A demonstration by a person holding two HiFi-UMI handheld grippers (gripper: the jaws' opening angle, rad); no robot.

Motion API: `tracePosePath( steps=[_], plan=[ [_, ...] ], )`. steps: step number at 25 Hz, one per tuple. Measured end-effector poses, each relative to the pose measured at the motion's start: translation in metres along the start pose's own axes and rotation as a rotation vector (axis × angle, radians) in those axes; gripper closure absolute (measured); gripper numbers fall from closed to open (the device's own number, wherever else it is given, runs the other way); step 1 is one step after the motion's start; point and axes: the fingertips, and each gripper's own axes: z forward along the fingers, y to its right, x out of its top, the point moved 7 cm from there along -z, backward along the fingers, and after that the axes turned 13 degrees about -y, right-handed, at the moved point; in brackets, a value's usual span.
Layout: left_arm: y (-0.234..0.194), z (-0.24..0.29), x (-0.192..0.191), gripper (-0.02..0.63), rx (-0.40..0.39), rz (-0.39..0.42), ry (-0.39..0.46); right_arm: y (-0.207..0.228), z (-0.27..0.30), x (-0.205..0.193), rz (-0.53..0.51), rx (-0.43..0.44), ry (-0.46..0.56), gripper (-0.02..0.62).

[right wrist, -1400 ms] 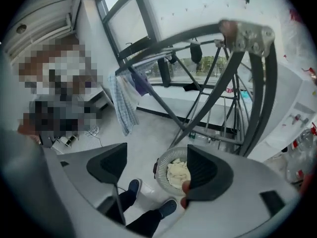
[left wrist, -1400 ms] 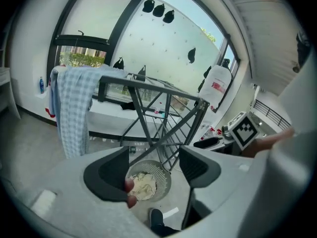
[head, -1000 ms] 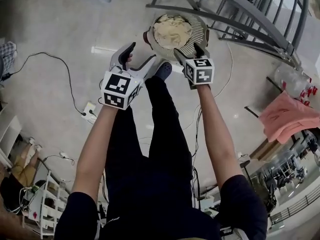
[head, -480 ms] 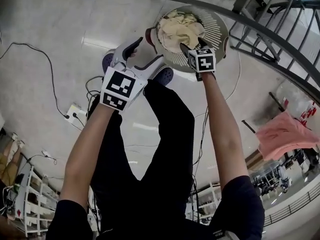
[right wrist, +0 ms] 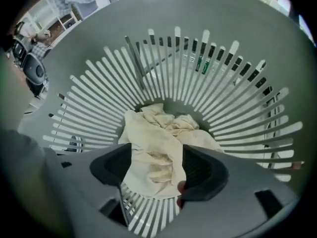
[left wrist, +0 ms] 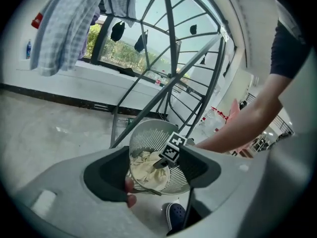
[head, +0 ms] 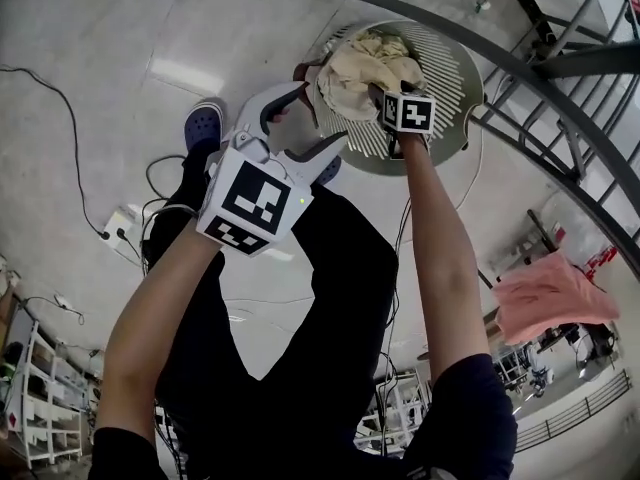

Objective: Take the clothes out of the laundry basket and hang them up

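Right gripper [right wrist: 156, 163] hovered in the laundry basket [right wrist: 99, 98].
Its parted jaws, just closing, straddled the cream cloth [right wrist: 148, 133]; left gripper [left wrist: 151, 168] gaped wide, empty.

My left gripper [head: 322, 113] hung before me on a bent left arm [head: 160, 308], slanting downward, jaws wide apart and empty. My right arm [head: 435, 238] reached out straight, and my right gripper [right wrist: 157, 170] pointed steeply down. Its jaws had just been closing but stood apart, with a cream cloth [right wrist: 148, 133] between them.

The pale glossy floor [head: 110, 28] carries a slatted laundry basket [head: 452, 73], a black cable [head: 73, 128] and a white power strip [head: 118, 224]
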Motion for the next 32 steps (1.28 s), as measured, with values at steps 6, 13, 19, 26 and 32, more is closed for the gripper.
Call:
tracePosePath(
  steps=[6,13,19,26,32],
  plan=[
    [-0.004,0.010,0.003,0.301,-0.037,-0.015,0.034,0.026,0.050,-0.008,0.010,-0.085,-0.117,0.301],
    [-0.030,0.013,0.011,0.301,-0.003,-0.034,0.056,0.040,0.056,-0.017,0.038,-0.205,-0.118,0.568],
    [-0.020,0.003,0.005,0.301,0.030,-0.100,0.028,0.024,0.000,-0.029,0.043,-0.196,-0.002,0.575],
    [0.020,-0.032,0.015,0.301,0.018,-0.152,0.000,0.003,-0.097,-0.032,0.049,-0.184,0.132,0.577],
    [0.042,-0.081,0.050,0.301,0.034,-0.127,-0.033,-0.019,-0.209,-0.048,0.084,-0.197,0.214,0.577]
  ],
)
